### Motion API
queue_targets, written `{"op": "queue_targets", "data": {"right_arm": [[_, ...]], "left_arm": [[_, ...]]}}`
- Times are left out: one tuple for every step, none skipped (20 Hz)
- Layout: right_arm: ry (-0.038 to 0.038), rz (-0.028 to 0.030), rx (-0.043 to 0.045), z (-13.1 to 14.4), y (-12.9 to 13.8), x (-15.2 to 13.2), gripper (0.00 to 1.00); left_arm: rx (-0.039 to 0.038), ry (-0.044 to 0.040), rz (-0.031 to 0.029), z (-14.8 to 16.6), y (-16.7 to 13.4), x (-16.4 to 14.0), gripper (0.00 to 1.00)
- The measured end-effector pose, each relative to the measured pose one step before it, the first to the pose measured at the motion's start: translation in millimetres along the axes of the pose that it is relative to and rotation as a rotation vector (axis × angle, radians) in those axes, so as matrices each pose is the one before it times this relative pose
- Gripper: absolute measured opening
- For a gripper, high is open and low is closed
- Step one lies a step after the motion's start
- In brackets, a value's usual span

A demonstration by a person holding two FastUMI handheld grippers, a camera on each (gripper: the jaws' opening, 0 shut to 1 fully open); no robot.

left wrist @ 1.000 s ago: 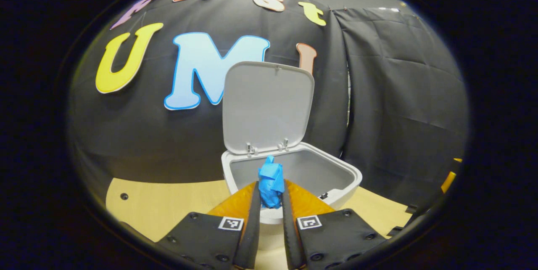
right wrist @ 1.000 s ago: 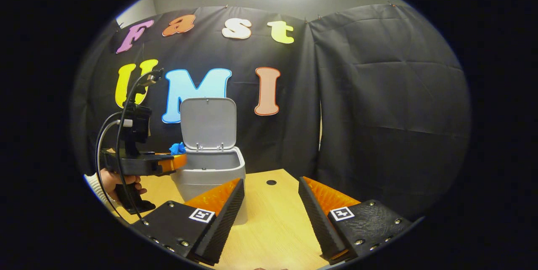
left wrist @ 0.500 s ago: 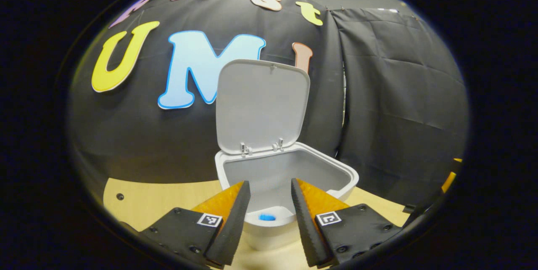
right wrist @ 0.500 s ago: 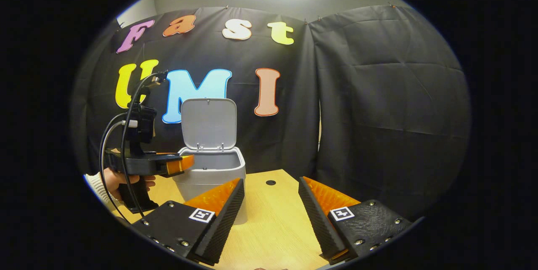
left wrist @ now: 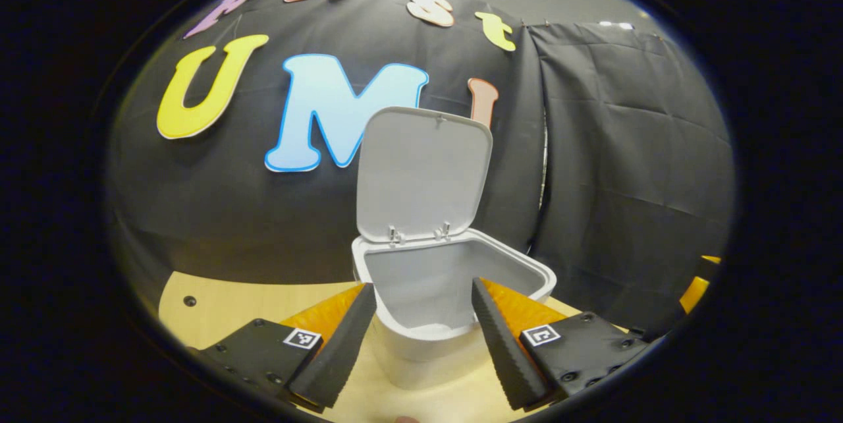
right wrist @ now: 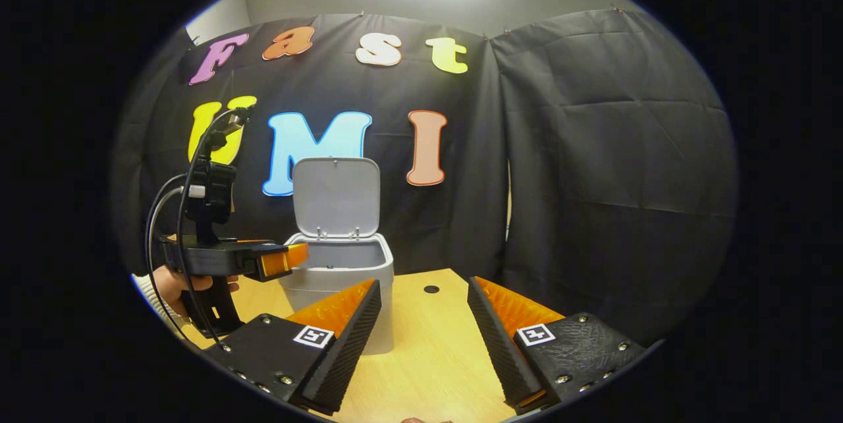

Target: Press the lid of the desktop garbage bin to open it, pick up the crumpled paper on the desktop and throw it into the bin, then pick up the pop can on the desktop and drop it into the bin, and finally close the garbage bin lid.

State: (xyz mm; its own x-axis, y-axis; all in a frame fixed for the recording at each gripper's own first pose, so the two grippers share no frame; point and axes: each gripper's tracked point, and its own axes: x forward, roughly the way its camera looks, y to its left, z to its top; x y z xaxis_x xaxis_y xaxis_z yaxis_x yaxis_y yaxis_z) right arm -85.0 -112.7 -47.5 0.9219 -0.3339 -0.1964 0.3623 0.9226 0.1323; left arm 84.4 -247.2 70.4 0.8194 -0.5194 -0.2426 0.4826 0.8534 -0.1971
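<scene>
Light grey plastic desktop bin (left wrist: 454, 298) is sitting on the pale wooden desktop (right wrist: 428, 357), its hinged grey lid (left wrist: 425, 172) standing upright at 12 o'clock of the rim. Left gripper (left wrist: 421, 337) is hanging before the mouth, fingers spread, gripping nothing. Right gripper (right wrist: 421, 337) is waiting at 5 o'clock of the bin, fingers apart, empty. Crumpled paper and pop can: whereabouts unclear. Risk: a low finger clipping the rim and shoving the bin, or knocking the lid shut.

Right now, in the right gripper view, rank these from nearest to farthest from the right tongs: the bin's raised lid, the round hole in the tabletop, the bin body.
1. Garbage bin body: just left of the right tongs, beside the left finger.
2. Round hole in the tabletop: straight ahead, beyond the fingertips.
3. Raised lid: upright at the bin's back edge, against the cloth wall.
</scene>
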Motion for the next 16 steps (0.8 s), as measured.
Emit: {"op": "queue_targets", "data": {"right_arm": [[-0.00502,0.01177,-0.00661,1.16,2.36,-1.07,0.86],[-0.00648,0.01509,-0.0044,1.0,2.78,0.01,0.86],[-0.0063,0.01409,-0.00217,0.83,3.41,-0.3,0.86],[-0.00345,0.01398,0.00077,0.11,3.76,0.0,0.86],[0.00175,0.01613,0.00336,-1.31,3.76,-0.84,0.86],[0.00217,0.01573,0.00575,-2.08,3.49,-1.07,0.86],[0.00023,0.01368,0.00455,-0.43,3.07,-0.87,0.86],[-0.00243,0.01296,0.00181,-0.89,3.3,-1.14,0.86],[-0.00041,0.01267,-0.00095,-0.51,2.76,-0.85,0.86],[0.00073,0.01299,-0.00138,-0.99,2.94,0.03,0.86],[0.00054,0.01386,-0.00023,-0.57,2.84,-0.49,0.86],[0.00019,0.01418,-0.00098,-0.7,3.67,-0.01,0.86],[-0.00265,0.00988,-0.00253,0.02,2.39,0.25,0.86],[-0.00117,0.0085,-0.0039,-1.02,1.95,-0.56,0.86],[-0.00129,0.00942,-0.00471,-0.93,2.37,0.05,0.86],[-0.00222,0.00797,-0.00438,-1.14,2.3,-0.02,0.86]], "left_arm": [[-0.00513,-0.00353,0.01267,-0.3,3.62,-6.55,0.95],[-0.00286,-0.0053,0.01195,0.09,3.96,-6.11,0.95],[-0.00069,-0.00732,0.01117,0.85,3.09,-6.89,0.95],[0.00116,-0.00893,0.00993,1.22,3.99,-6.22,0.95],[0.00206,-0.00721,0.01358,1.51,3.82,-7.21,0.95],[0.00064,-0.00646,0.01214,1.3,4.55,-6.44,0.95],[-0.00207,-0.00759,0.01135,2.11,3.7,-7.12,0.96],[-0.00297,-0.00838,0.00781,1.74,3.37,-7.12,0.95],[-0.00363,-0.00947,0.01131,1.21,3.26,-7.65,0.95],[-0.00274,-0.00937,0.00999,1.57,3.28,-5.01,0.95],[-0.00114,-0.00607,0.01091,1.02,3.69,-6.57,0.95],[0.00007,-0.00305,0.01101,-0.45,3.58,-5.43,0.95],[0.00179,-0.00046,0.01071,0.69,3.54,-5.86,0.95],[0.00247,0.00067,0.00849,-0.98,3.07,-5.34,0.95],[0.00099,-0.00109,0.00966,-1.22,2.87,-5.19,0.95],[-0.00098,-0.00443,0.00865,-0.16,3.6,-4.88,0.95]]}}
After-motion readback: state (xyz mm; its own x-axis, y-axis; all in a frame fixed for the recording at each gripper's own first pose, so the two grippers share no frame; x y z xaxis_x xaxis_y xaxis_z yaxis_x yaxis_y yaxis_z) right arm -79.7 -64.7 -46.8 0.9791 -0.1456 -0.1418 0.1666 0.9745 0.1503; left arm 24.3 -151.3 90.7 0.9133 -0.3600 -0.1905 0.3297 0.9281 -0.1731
